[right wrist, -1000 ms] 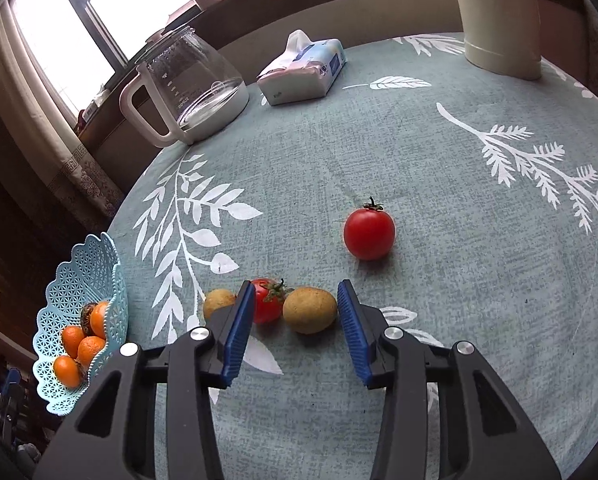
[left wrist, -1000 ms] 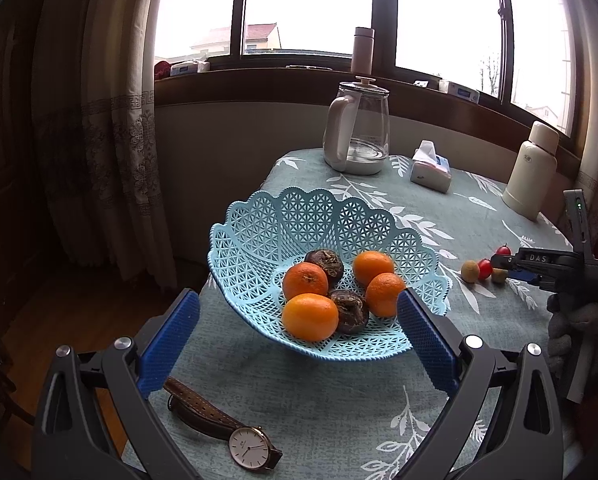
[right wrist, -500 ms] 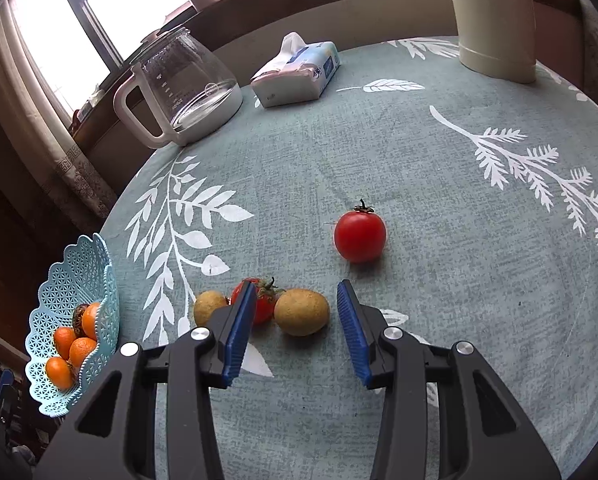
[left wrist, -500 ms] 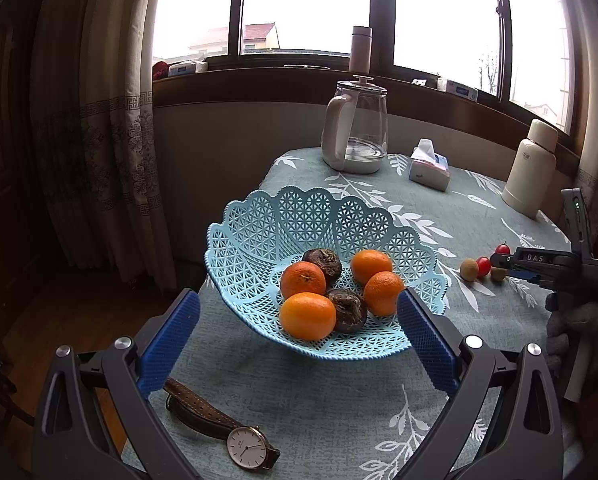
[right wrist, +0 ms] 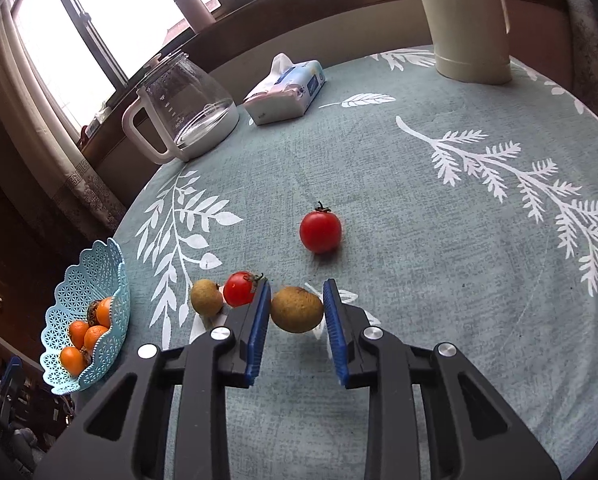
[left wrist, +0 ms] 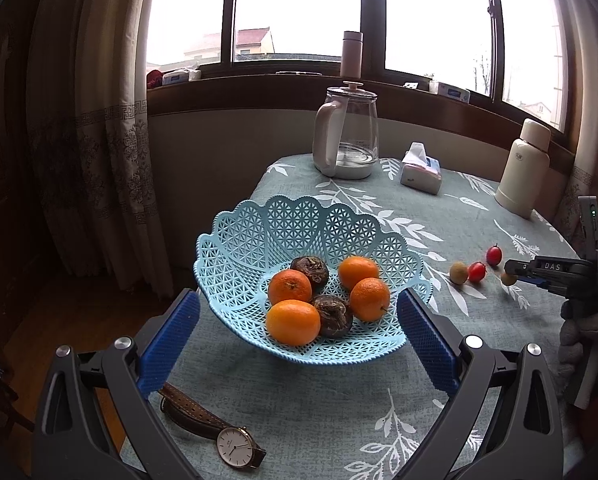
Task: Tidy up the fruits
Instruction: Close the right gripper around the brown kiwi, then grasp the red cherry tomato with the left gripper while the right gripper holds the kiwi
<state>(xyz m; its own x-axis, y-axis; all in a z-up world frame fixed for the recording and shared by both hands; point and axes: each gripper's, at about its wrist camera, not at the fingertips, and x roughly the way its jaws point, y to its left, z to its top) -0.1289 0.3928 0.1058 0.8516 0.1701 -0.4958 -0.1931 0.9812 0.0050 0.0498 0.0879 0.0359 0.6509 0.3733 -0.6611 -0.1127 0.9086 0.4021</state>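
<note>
Four small fruits lie loose on the surface (right wrist: 439,240), and the brown one (right wrist: 297,309) now sits between the jaws of the right gripper (right wrist: 295,312), which have narrowed around it since a moment ago, though thin gaps suggest they are not yet pinching. A pickup looks close. Just beside the left pad rests a small tomato (right wrist: 239,289), then another brown fruit (right wrist: 206,297); both could get nudged. A larger tomato (right wrist: 320,231) sits apart, farther on. The blue basket (left wrist: 259,236), holding oranges (left wrist: 293,322), waits well to the left. The left gripper (left wrist: 295,332) hovers wide open before it, above a wristwatch (left wrist: 235,446).
</note>
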